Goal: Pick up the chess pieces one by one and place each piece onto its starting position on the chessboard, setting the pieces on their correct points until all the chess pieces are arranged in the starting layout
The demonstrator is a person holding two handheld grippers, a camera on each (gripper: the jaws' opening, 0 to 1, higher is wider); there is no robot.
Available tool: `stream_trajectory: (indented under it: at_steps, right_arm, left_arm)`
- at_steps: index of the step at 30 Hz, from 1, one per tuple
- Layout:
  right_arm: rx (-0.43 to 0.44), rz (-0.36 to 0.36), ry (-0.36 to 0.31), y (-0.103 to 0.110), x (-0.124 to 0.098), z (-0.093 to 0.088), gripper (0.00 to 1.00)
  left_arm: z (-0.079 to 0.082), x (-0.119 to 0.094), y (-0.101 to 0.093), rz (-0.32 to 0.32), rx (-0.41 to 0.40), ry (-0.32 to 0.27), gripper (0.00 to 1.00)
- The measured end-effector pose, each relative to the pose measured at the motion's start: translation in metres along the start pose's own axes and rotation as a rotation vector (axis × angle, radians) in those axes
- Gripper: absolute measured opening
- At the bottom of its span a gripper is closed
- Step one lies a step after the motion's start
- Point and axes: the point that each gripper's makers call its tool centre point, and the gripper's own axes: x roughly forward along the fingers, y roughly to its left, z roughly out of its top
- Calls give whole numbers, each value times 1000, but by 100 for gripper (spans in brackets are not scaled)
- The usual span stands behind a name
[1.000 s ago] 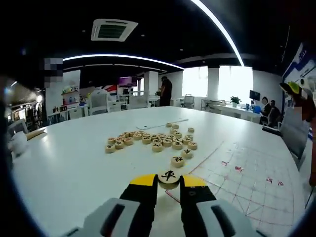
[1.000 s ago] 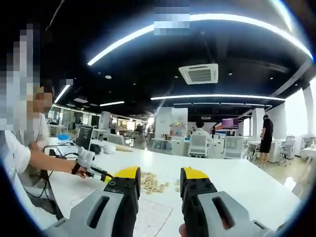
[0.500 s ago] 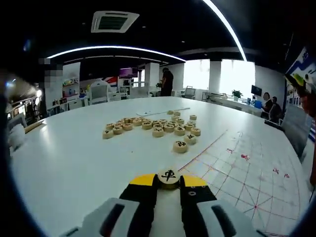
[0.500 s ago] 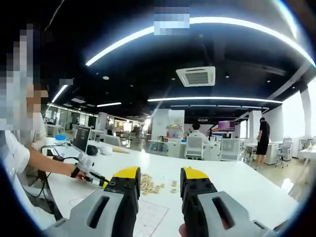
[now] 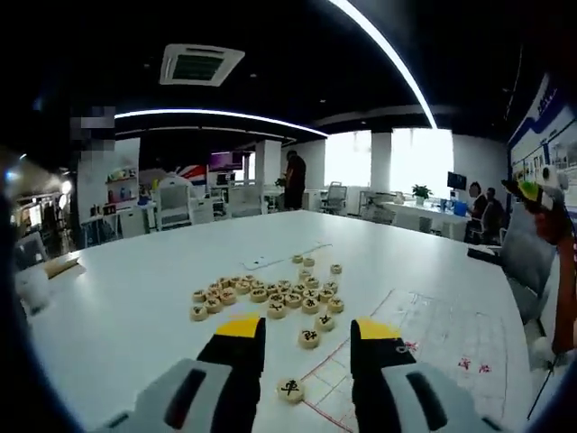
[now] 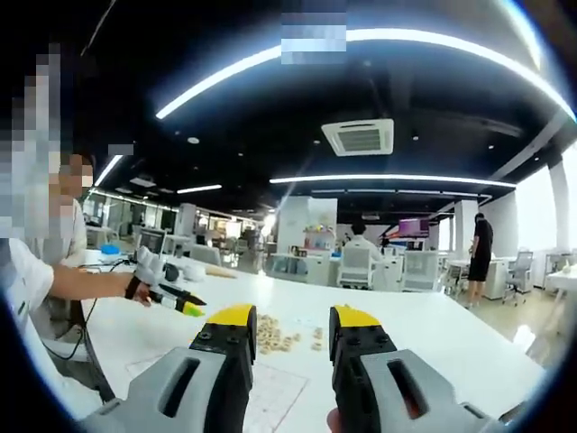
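**Left tongs empty over board corner, piece sits between jaws**

Left gripper: jaws spread wide, nothing held. A round xiangqi disc with a black character lies flat on the table between them, at the corner of the chessboard sheet, apparently on the corner point. Can't confirm exact alignment from here.

Right gripper: jaws parted, nothing between them, hovering above the table, pointing across the room. The left gripper also shows in the right gripper view, held out over the table.

Loose pile of pieces sits on the white table just beyond the board's near edge, two stragglers closer to the board. Board grid otherwise looks mostly bare, so I'd judge the task early.

Handling, my read: discs look like wood, light, rigid, not fragile. Flat and low, so pinch across the rim from opposite sides, jaws close to the table. Smooth edge may slip if grabbed off-centre; neighbours in the pile touch, so take outliers first.

No containers here; pieces lie straight on the tabletop.
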Motion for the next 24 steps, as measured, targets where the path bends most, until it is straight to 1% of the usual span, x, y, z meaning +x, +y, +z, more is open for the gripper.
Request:
stream_trajectory:
  at_steps: [3,5,6,10,15,18,24]
  right_arm:
    - [-1,1,2,0,0,0,33]
    - [-3,1,3,0,-1,0,33]
    - [-3,1,3,-1,-1,0,33]
    - [-2,-5,0,-3,-3,1,33]
    - [-6,-6,0,-2,-3,1,33]
    - [-4,-4,7,-2,-1,-2,34]
    - [-11,9,26,4,3,-7,34]
  left_arm:
    - [14,2,-3,8,30,-12,39]
    - [18,4,-7,5,39,-15,39]
    - [17,5,-9,1,41,-13,39]
    - [7,10,-14,-12,50,13,39]
    - [-8,14,-11,-10,42,35,39]
    - [-14,17,-4,1,40,46,39]
    - [-23,28,24,52,15,48,34]
